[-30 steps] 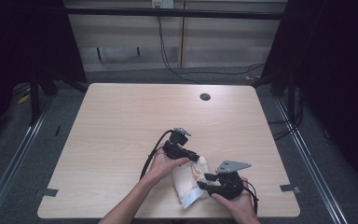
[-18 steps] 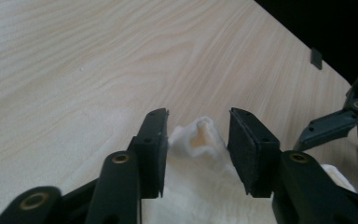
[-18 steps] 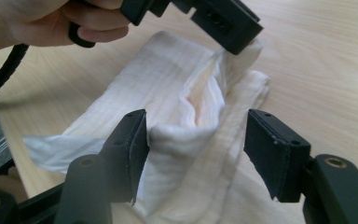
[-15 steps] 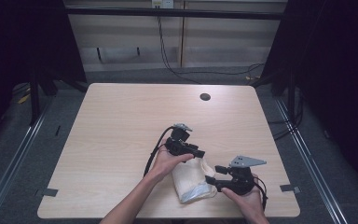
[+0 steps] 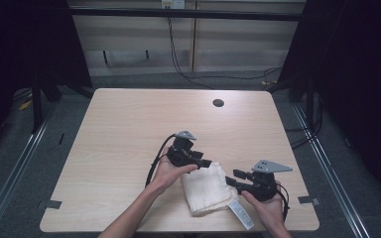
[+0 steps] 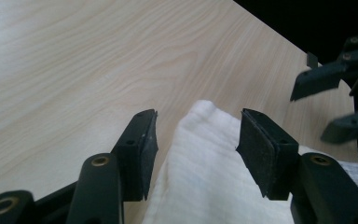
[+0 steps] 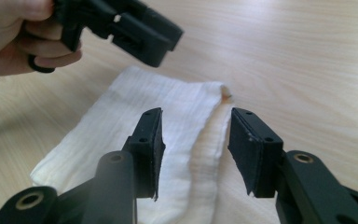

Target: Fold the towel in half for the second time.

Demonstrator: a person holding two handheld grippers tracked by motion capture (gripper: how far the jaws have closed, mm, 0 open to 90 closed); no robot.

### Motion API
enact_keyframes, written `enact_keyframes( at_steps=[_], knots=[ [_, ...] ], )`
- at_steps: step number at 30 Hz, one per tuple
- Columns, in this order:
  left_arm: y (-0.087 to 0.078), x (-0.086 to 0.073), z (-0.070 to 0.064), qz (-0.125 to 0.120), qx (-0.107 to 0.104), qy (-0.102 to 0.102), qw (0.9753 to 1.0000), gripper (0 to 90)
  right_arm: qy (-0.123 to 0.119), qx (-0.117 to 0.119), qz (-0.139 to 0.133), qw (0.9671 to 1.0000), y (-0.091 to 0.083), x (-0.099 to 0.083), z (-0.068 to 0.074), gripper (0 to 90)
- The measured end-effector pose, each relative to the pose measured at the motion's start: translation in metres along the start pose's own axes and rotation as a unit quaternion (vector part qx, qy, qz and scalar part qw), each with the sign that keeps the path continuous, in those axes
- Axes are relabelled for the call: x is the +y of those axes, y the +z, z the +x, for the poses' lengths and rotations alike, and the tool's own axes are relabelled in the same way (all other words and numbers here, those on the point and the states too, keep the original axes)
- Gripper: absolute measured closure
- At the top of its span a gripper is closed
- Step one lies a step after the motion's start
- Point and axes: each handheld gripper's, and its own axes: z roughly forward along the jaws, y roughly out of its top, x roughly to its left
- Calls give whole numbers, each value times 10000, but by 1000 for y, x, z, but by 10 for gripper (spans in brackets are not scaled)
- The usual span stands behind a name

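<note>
High view first, compared with a second ago: we see that our right gripper (image 5: 235,178) has pulled back toward the right edge of the table (image 5: 129,129), and the cloth (image 5: 206,188), which looked bunched and partly lifted between the two tools then, now lies flat as a folded rectangle near the front edge. We read this as a fold just finished and let go; smoothing or another fold is probably next.

Working left to right. Our left gripper (image 5: 204,162) sits at the cloth's far left corner. In the left gripper view its jaws are spread wide, one on each side of a raised corner of the cloth (image 6: 205,172), without pinching it. The cloth lies between the two tools, with a white label strip (image 5: 240,214) sticking out at its front right corner. In the right gripper view the right gripper (image 7: 195,154) is also wide apart and empty, its jaws straddling a long folded edge of the cloth (image 7: 168,116); the left hand (image 7: 14,32) and its tool show beyond.

Surface: pale wood-grain tabletop, with a round cable hole (image 5: 218,103) near the far edge. Room: dim, dark curtains at the sides, cables (image 5: 178,59) hanging down the back wall, grey floor.
</note>
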Motion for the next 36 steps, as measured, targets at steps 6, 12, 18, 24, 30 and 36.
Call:
enact_keyframes(
  at_steps=[6,12,18,24,30,36],
  knots=[
    [-29,-8,-4,-64,253,348,9991,504,25,-29,-156,9999,-11,7,-6,534],
    [-66,-23,-8,-243,544,496,9970,467,28,-197,-65,9998,-19,11,-14,483],
    [-105,-47,0,-354,709,346,9963,412,32,-228,-113,9997,-34,10,-27,446],
    [-139,-74,11,-277,1054,189,9939,378,160,-368,-107,9991,-42,-1,-36,417],
    [-165,-111,19,-260,1423,-28,9895,356,337,-563,-137,9978,-50,-15,-46,386],
    [-184,-142,21,-290,1667,-269,9852,332,412,-827,-159,9956,-58,-23,-55,374]
  ],
)
